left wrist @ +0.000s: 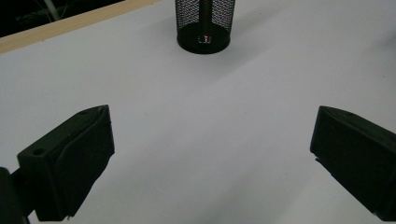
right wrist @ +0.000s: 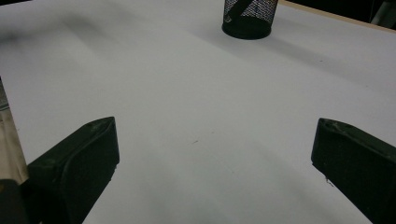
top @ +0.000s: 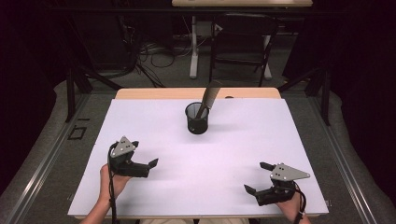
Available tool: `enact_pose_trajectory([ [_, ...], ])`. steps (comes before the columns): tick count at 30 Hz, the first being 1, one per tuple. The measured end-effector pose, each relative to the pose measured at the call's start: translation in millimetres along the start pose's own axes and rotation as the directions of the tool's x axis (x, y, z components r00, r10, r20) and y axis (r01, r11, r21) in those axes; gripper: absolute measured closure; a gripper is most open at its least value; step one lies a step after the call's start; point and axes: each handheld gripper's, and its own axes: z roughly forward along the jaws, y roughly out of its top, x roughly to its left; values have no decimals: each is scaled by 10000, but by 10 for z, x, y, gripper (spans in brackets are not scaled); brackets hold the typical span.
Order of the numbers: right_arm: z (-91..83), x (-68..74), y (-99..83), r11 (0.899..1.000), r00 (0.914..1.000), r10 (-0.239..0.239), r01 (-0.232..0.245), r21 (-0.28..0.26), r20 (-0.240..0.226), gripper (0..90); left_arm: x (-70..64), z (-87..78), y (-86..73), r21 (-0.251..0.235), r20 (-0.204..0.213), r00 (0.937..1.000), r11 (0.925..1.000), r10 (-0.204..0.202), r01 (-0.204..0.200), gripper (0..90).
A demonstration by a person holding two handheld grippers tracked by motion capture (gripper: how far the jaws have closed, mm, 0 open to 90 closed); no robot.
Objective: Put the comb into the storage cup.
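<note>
A black mesh cup (top: 196, 119) stands upright on the white table (top: 243, 140), at the middle toward the far side. A long grey-brown stick (top: 208, 97) leans out of it to the upper right. My left gripper (top: 144, 153) rests at the near left, open, with nothing between its jaws. At the near right my right gripper (top: 258, 177) is open too and holds nothing. The left gripper view has the cup (left wrist: 204, 24) far ahead of the wide-spread left gripper (left wrist: 211, 116). Beyond the right gripper (right wrist: 215, 123) the cup (right wrist: 249, 18) stands at the top.
A wooden strip (top: 196, 93) runs along the table's far edge. Behind it a dark chair (top: 243, 44), a white table leg (top: 193, 46) and loose cables (top: 154, 53) sit on the floor. Dark metal frame legs (top: 71, 91) flank the table.
</note>
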Motion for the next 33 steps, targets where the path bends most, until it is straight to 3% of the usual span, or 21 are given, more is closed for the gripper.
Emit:
enact_pose_trajectory([
  [25,3,0,1,10000,10000,-51,51,49,-4,5,-79,-98,-288,19,-76,9994,9994,-342,342,0],
  [33,2,0,2,10000,10000,-49,49,71,5,6,-121,-153,-353,-200,-175,9994,9994,-300,296,0],
])
